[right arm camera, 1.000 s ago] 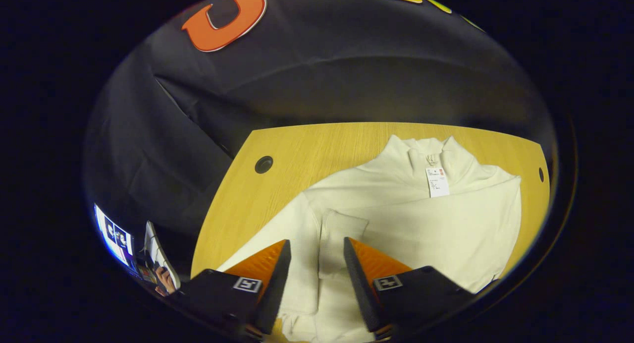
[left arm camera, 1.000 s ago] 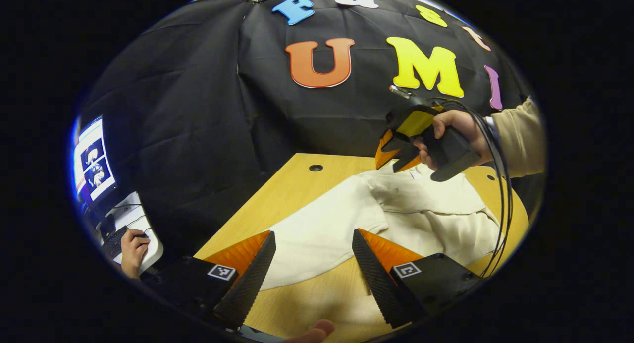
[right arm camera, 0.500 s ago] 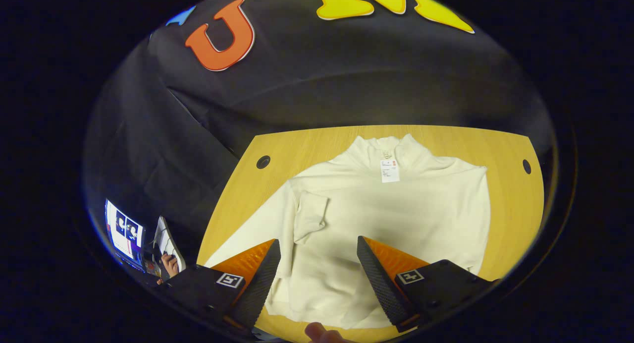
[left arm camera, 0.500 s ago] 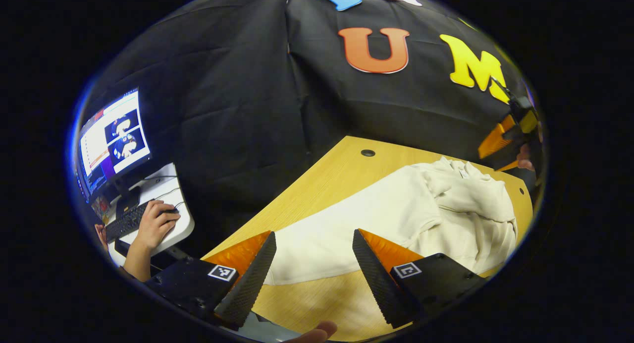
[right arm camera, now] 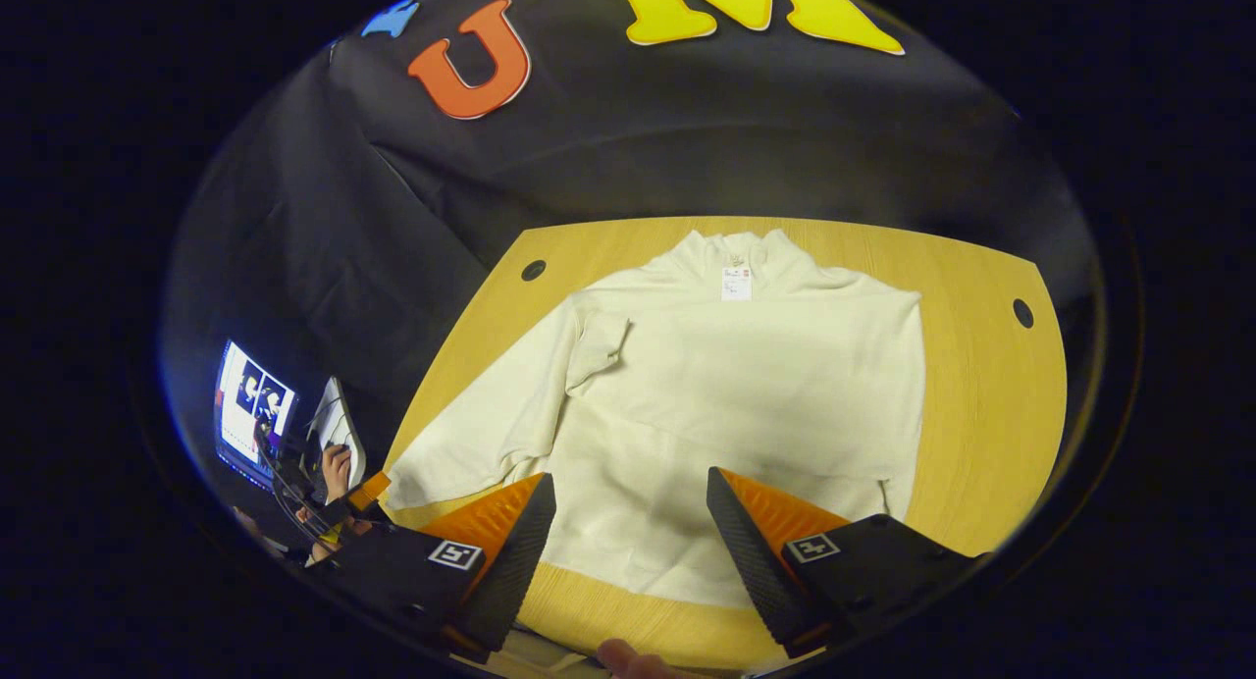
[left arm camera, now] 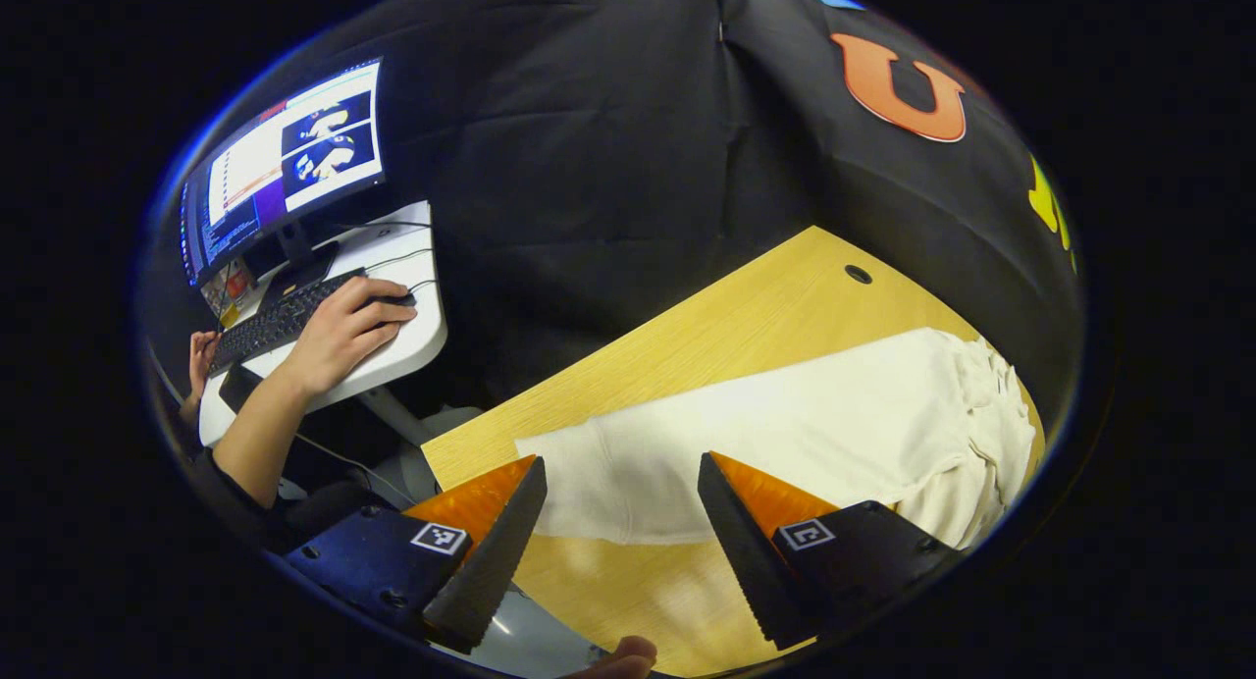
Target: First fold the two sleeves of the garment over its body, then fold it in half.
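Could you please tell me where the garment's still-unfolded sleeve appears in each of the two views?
Left gripper view: the sleeve runs from the centre to the right, its cuff between the fingers.
Right gripper view: it lies lower left, slanting off the garment.
Shared landmark: the table's hole.

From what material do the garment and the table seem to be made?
The garment looks like a soft, matte, cream knit, perhaps cotton or fleece: it creases gently and takes no shine. The table looks like light wood or a wood-pattern laminate, smooth with a slight sheen: fine straight grain lines show, and round dark holes are cut in it. Which of the two, the pictures cannot settle.
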